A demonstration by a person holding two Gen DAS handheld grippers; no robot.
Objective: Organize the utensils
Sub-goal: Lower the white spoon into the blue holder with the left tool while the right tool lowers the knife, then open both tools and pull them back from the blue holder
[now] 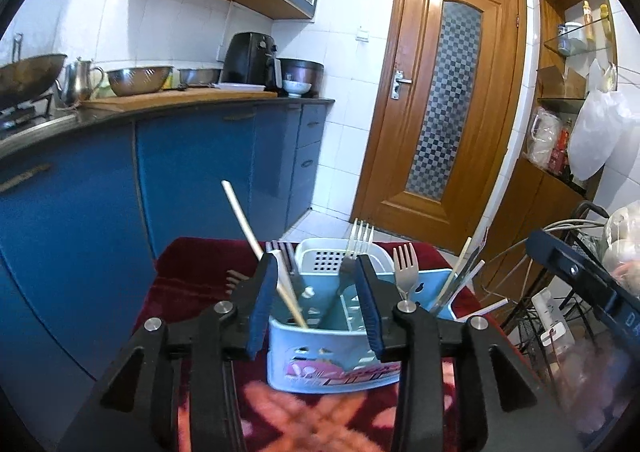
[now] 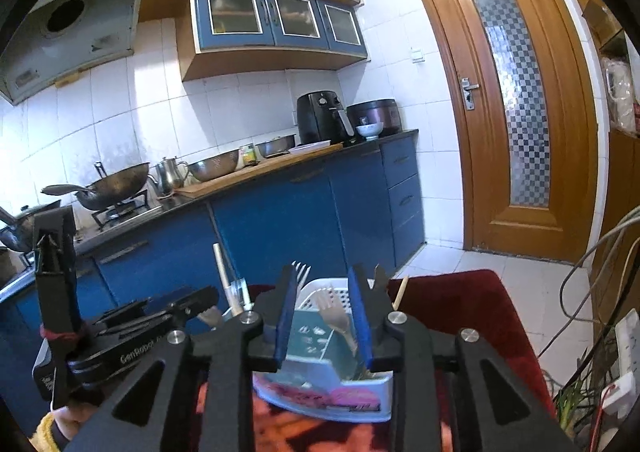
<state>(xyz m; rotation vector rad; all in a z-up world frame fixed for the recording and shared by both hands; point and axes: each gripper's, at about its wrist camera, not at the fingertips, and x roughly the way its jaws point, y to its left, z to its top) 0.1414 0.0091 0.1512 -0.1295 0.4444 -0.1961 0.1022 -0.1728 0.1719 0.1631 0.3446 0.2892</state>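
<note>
A light blue utensil caddy point(image 1: 320, 356) stands on a red patterned cloth point(image 1: 192, 284). It holds a pale chopstick point(image 1: 256, 244), metal forks point(image 1: 406, 266) and more chopsticks point(image 1: 460, 268) at its right. My left gripper point(image 1: 316, 272) is open, its fingers either side of the caddy's near compartment, nothing held. In the right wrist view my right gripper point(image 2: 323, 284) is open above the caddy point(image 2: 320, 392), with a pale plastic fork point(image 2: 334, 316) standing between its fingers, not gripped. The left gripper's body point(image 2: 140, 328) shows at the left.
A white perforated basket point(image 1: 332, 256) sits behind the caddy. Blue kitchen cabinets point(image 1: 192, 171) and a counter with bowls, a wok and an air fryer point(image 1: 250, 57) lie beyond. A wooden door point(image 1: 440, 91) is ahead. A wire rack with cables and a power strip point(image 1: 552, 316) stands at right.
</note>
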